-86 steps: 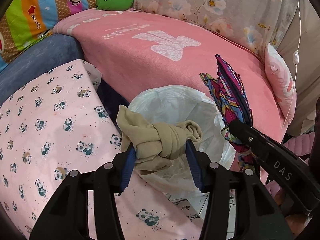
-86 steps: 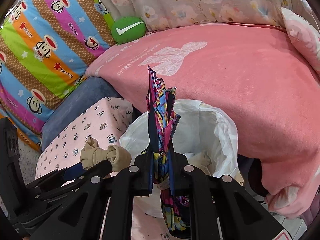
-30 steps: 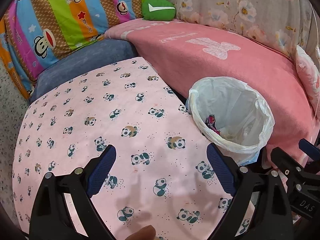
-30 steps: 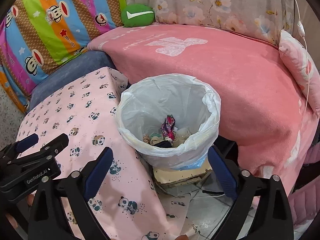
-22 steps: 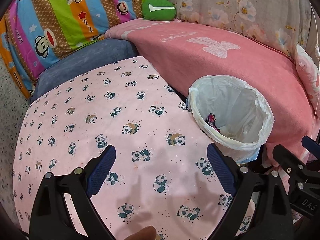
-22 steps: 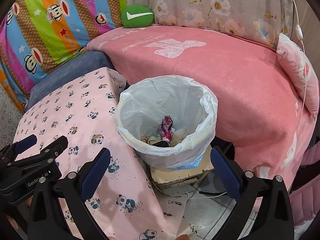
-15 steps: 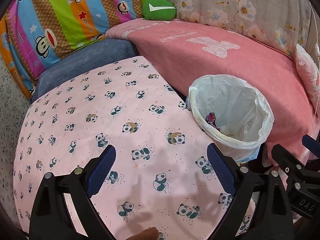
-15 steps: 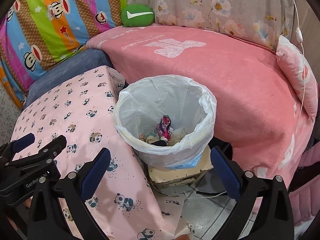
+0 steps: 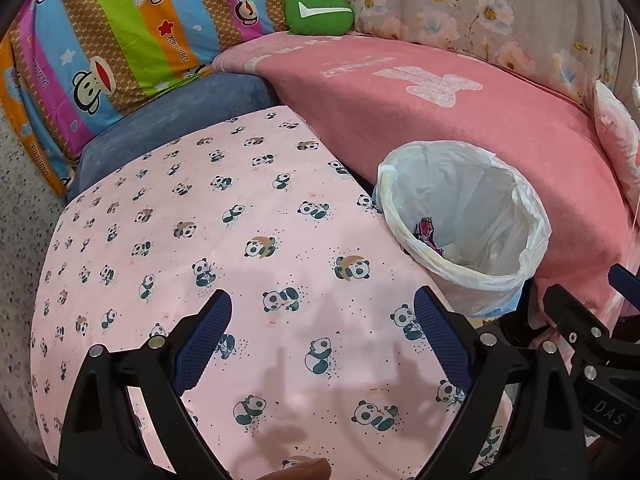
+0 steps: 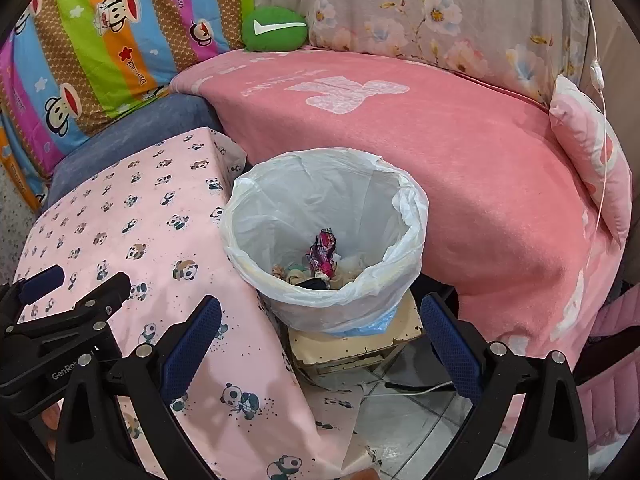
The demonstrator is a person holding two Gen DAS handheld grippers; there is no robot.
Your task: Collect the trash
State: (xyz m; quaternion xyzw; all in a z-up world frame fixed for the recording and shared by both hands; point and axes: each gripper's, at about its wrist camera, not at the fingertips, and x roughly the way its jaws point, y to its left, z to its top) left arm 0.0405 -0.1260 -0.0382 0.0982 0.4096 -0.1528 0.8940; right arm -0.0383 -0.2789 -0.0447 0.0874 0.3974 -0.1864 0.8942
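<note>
**Hovering Spread and Empty Beside the Bin**

Hovering over the panda cloth (image 9: 168,216), the left gripper (image 9: 322,312) had its blue pads (image 9: 204,340) spread wide with nothing between them. The right gripper (image 10: 320,316) hung to its right, just beyond the cloth's edge, jaws equally wide and empty, pointing down toward the bin (image 10: 408,204). Each tool showed in the other's camera: the right gripper (image 9: 580,320) at the lower right of the left view, the left gripper (image 10: 72,300) at the lower left of the right view.

The trash lay in the bottom of the white-lined bin, which stood between the cloth on the left and the pink blanket (image 10: 480,152) on the right and far side. The left view caught only the bin's rim (image 9: 536,216) and a corner of a bright wrapper (image 9: 425,231) against the near wall. The right view looked straight in and showed the whole wrapper (image 10: 322,254) standing among beige and dark scraps, plus a worn cream stand (image 10: 352,344) under the bin and tiled floor (image 10: 404,420) in front.

The left view alone gave the full spread of the cloth, bare of objects. A green cushion (image 9: 318,12) sat at the far edge of the blanket, against a striped cartoon cover (image 9: 120,32).
</note>
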